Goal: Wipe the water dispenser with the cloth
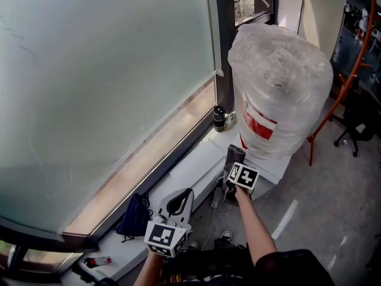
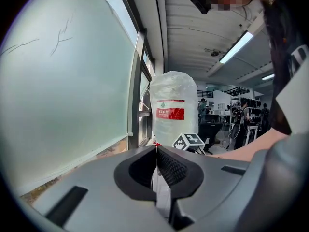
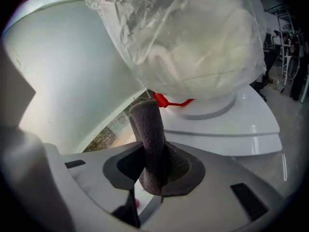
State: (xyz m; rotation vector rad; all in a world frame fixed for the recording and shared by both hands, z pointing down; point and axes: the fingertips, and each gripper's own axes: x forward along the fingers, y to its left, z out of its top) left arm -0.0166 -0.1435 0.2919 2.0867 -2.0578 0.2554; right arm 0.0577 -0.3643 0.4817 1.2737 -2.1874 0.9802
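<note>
The water dispenser's white top [image 1: 271, 167] carries a big bottle wrapped in clear plastic [image 1: 280, 79] with a red label. My right gripper [image 1: 231, 171] is just left of the dispenser, shut on a rolled grey cloth [image 1: 234, 154] that sticks up from the jaws. In the right gripper view the cloth [image 3: 149, 134] rises from the shut gripper [image 3: 157, 164] toward the bottle [image 3: 193, 42] and the white top [image 3: 231, 124], without touching them. My left gripper [image 1: 180, 200] is lower and nearer to me, shut [image 2: 156, 151] with nothing in it, and points at the bottle [image 2: 170, 108].
A frosted window [image 1: 101, 82] fills the left, with a white sill [image 1: 190, 168] below it. On the sill stand a dark bottle [image 1: 219, 118] and a dark blue bag [image 1: 136, 216]. An orange frame [image 1: 340, 91] and an office chair [image 1: 356, 124] are at the right.
</note>
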